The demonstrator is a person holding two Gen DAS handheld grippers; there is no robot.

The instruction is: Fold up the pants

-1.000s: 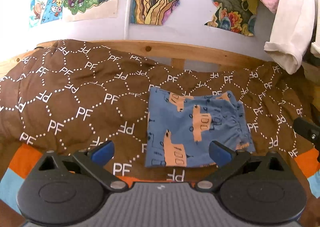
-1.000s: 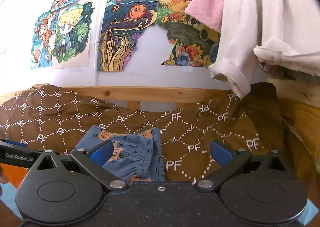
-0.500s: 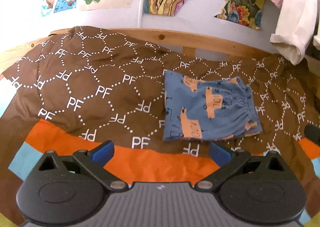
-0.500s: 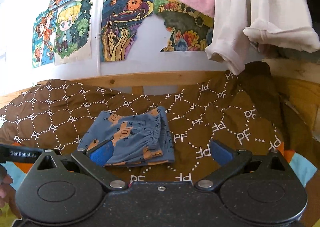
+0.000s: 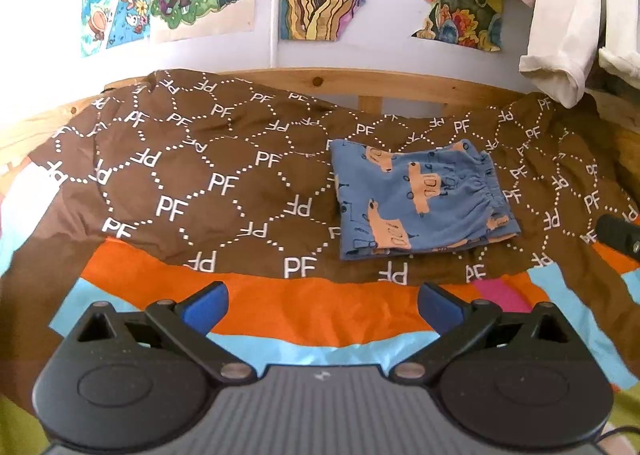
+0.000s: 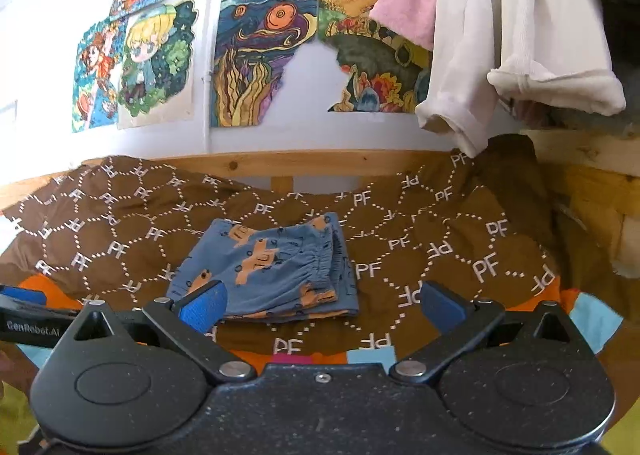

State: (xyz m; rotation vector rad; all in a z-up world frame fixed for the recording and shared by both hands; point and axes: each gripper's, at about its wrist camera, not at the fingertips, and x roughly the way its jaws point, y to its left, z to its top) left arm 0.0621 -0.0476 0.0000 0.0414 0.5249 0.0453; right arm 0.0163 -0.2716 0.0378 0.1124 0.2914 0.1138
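Observation:
The blue pants (image 5: 420, 199) with orange car prints lie folded into a compact rectangle on the brown "PF" blanket (image 5: 200, 183), the gathered waistband at the right. My left gripper (image 5: 322, 305) is open, well short of the pants and over the orange stripe of the bedding, holding nothing. In the right wrist view the same folded pants (image 6: 272, 271) lie just beyond my open right gripper (image 6: 322, 305); its left pad overlaps the near-left corner of the pants in the image but grips nothing. The other gripper's body (image 6: 28, 323) shows at the left edge.
A wooden bed rail (image 5: 360, 85) runs behind the blanket below a wall of colourful posters (image 6: 256, 59). White and pink garments (image 6: 500, 47) hang at the upper right. Orange and light-blue bedding (image 5: 320, 311) lies at the near edge. A wooden post (image 6: 592, 195) stands at right.
Both grippers have drawn back and up from the folded pants, which now lie farther off and smaller in both views. More orange and blue bedding shows in front.

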